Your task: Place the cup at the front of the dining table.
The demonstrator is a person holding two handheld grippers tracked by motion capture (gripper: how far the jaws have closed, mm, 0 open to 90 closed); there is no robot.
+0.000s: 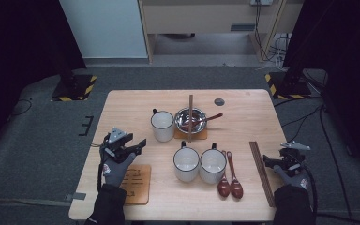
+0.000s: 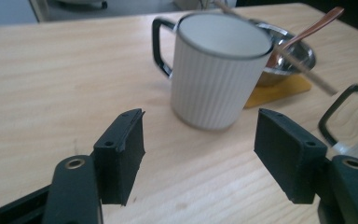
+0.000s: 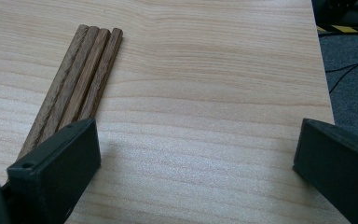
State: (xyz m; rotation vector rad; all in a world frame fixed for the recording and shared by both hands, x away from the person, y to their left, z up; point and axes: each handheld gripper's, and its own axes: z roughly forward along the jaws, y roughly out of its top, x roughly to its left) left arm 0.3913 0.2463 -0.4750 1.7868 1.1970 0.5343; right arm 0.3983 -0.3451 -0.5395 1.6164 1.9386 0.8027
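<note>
My left gripper (image 1: 138, 144) hovers over the left part of the wooden table (image 1: 243, 101), open and with nothing between its jaws. In the left gripper view the gripper (image 2: 200, 140) points at a white ribbed mug (image 2: 219, 70) with a black rim and handle, a short way ahead. That mug (image 1: 162, 125) stands beside a steel bowl (image 1: 191, 119). My right gripper (image 1: 267, 161) rests at the table's right edge, open and empty. The right gripper view shows this gripper (image 3: 198, 149) low over bare wood, with a bundle of dark wooden chopsticks (image 3: 81, 79) beside its left jaw.
The bowl sits on an orange coaster (image 2: 279, 91) and holds a copper spoon (image 2: 312, 29); one chopstick (image 1: 191, 117) lies across it. Two more white mugs (image 1: 186, 164) (image 1: 213, 165) and two brown spoons (image 1: 229, 185) are at front centre. A wooden coaster (image 1: 136, 183) lies near my left hand.
</note>
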